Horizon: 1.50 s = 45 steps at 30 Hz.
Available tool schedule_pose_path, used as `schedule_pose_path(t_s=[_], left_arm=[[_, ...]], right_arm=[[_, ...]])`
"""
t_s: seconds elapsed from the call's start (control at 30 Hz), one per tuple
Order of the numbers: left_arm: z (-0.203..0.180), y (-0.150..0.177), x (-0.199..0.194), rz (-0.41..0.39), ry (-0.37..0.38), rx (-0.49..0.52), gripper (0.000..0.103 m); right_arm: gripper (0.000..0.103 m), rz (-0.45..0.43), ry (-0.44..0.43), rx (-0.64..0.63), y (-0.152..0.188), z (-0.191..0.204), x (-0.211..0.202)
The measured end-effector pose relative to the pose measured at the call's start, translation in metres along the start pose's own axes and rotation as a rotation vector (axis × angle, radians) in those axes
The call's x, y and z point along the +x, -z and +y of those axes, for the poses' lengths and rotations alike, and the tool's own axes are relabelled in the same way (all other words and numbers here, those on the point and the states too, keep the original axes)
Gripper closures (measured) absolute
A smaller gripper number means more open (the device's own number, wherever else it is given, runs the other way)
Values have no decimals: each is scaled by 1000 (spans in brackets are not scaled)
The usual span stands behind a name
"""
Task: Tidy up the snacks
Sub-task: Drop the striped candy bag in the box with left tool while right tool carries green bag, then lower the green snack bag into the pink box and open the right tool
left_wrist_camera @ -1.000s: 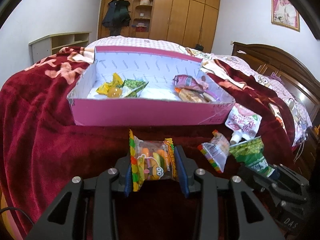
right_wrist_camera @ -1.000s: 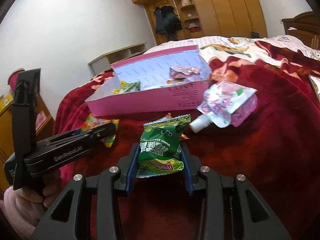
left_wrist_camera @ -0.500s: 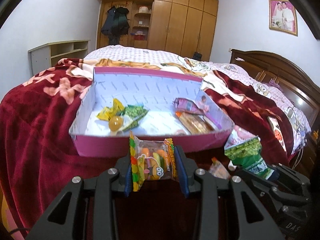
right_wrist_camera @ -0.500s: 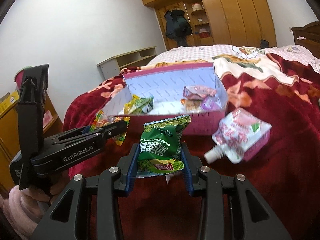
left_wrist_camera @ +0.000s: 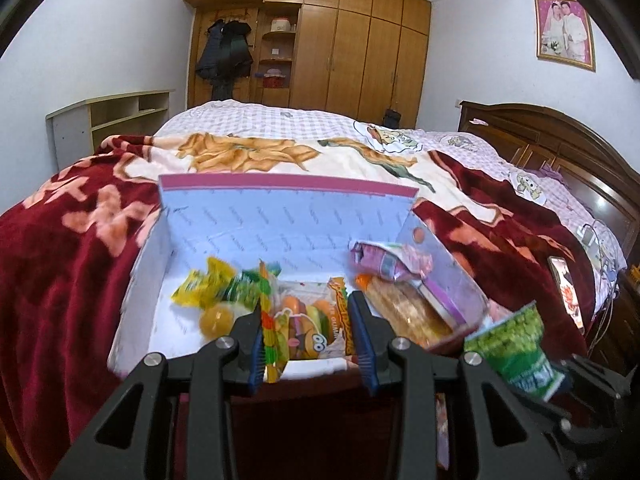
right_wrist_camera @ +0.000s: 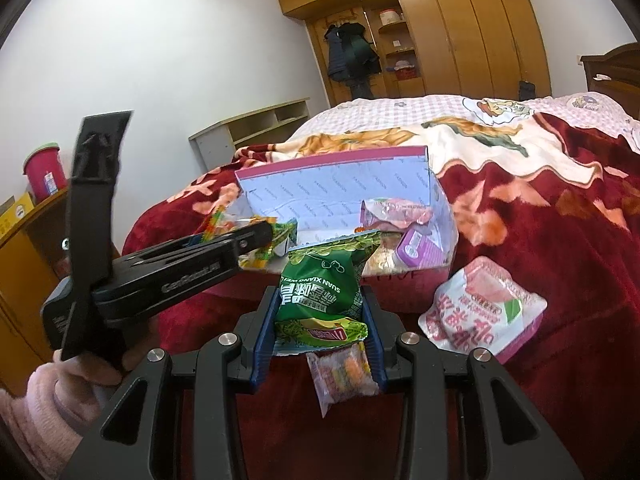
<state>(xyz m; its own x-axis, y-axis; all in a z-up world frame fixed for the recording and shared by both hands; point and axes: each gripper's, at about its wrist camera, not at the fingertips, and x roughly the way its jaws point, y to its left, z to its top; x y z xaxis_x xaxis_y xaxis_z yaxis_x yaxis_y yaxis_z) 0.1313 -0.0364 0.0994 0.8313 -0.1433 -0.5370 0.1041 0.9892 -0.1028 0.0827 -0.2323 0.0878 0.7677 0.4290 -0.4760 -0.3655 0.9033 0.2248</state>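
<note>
Snacks now over the box, both still clamped

Left gripper point(left_wrist_camera: 308, 334) jaws grip the gummy pack point(left_wrist_camera: 306, 328), carried from the bed's near edge to over the pink box point(left_wrist_camera: 288, 216); right gripper point(right_wrist_camera: 320, 320) grips the green pack point(right_wrist_camera: 322, 288), trailing just short. Releasing looks next.

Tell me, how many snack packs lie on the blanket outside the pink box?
2: a pink spouted pouch right of the box, and a small clear candy bag under the right gripper. More may be hidden.
</note>
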Motion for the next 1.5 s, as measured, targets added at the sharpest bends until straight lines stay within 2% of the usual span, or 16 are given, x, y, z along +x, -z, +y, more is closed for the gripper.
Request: schedule_pose_path(t_s=[0.4, 0.7, 0.77, 0.83, 1.27, 1.5], left_arm=[[14, -24, 49, 41, -47, -34, 65], [27, -29, 64, 47, -110, -38, 64], [28, -28, 67, 45, -127, -42, 55], [31, -27, 69, 47, -142, -53, 52], [41, -24, 73, 61, -136, -124, 50], [42, -23, 75, 66, -138, -122, 50]], right_arm=[[63, 11, 0, 17, -10, -7, 17], [63, 24, -4, 16, -15, -5, 30], [63, 28, -3, 13, -16, -5, 33], [63, 31, -1, 9, -18, -5, 37], [63, 51, 11, -8, -38, -10, 73], [63, 63, 20, -1, -42, -11, 95]])
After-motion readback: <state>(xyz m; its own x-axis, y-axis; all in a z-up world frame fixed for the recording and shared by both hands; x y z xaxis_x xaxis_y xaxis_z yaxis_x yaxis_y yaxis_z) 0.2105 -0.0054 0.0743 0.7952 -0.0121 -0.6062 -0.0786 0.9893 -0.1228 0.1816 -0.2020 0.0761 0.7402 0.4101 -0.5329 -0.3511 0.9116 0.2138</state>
